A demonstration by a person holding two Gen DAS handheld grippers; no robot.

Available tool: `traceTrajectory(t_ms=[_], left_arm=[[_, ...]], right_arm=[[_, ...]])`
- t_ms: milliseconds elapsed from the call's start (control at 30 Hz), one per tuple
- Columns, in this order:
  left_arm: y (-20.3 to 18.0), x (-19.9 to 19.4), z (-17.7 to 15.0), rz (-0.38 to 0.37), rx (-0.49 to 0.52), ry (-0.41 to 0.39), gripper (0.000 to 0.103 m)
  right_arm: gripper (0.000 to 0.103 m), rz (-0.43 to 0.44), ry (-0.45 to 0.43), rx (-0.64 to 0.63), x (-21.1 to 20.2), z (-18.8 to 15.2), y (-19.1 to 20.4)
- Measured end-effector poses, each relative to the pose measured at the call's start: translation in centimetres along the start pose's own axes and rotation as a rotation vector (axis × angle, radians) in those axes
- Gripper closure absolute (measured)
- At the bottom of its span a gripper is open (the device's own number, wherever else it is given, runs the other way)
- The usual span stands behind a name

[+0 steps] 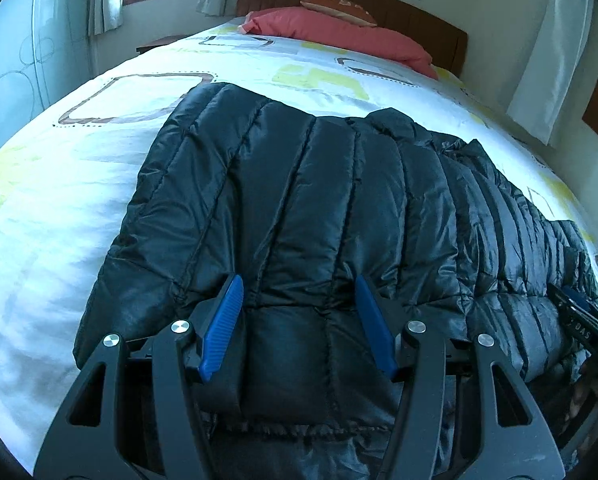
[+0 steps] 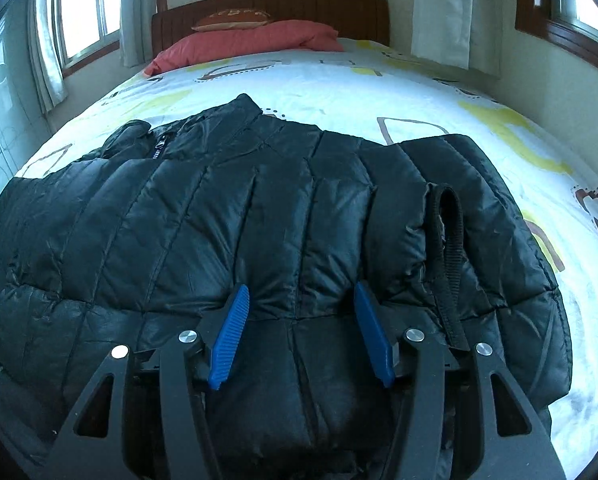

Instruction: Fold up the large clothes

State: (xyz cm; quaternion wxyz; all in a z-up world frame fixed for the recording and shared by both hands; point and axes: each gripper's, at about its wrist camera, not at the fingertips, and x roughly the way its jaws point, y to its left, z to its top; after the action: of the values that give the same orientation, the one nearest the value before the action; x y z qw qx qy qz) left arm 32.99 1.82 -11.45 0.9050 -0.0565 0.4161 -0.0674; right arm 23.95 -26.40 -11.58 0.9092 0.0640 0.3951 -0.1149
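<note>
While the black puffer jacket (image 1: 319, 200) lies spread across the patterned bedsheet (image 1: 59, 208), frame centre | left gripper (image 1: 299, 292) jaws apart over the hem, nothing clamped | right gripper (image 2: 301, 300) same, gripping nothing, lower centre | red pillow (image 2: 243, 42) top.

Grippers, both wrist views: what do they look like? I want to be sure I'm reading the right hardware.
Both match. The left gripper and the right gripper each have two black angular linkage arms with triangular cut-outs and round silver pivot bolts. Their fingers carry blue ribbed pads. In the left wrist view, white lettering shows on the right gripper's black body at the frame's right edge. No cables or sleeves visible.
</note>
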Motion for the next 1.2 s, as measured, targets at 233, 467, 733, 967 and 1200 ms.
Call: traceTrajectory(t_ms=[233,467,733,967,1200], left_arm=[[-0.4,-0.7,0.5,-0.003,0.005,0.025,0.039],[-0.6,-3.0,-0.7,0.016,0.035,0.028,0.026],[2.3,-8.3,-5.3,0.011,0.005,0.077,0.025],[7.9,-15.2,-13.6,-0.041,-0.109,0.118,0.025],[12.8,-21.7,-21.5,-0.157,-0.316,0.143,0.025]], right_arm=[[0.045,0.022,-0.003,0.026,-1.6,0.2,-0.5],[0.031,0.028,-0.006,0.031,-4.9,-1.2,-1.1],[0.031,0.034,0.024,0.067,-10.7,-4.9,-4.3],[0.031,0.078,0.087,0.148,-17.3,-12.9,-9.3],[0.031,0.122,0.156,0.263,-21.4,-21.0,-13.6]])
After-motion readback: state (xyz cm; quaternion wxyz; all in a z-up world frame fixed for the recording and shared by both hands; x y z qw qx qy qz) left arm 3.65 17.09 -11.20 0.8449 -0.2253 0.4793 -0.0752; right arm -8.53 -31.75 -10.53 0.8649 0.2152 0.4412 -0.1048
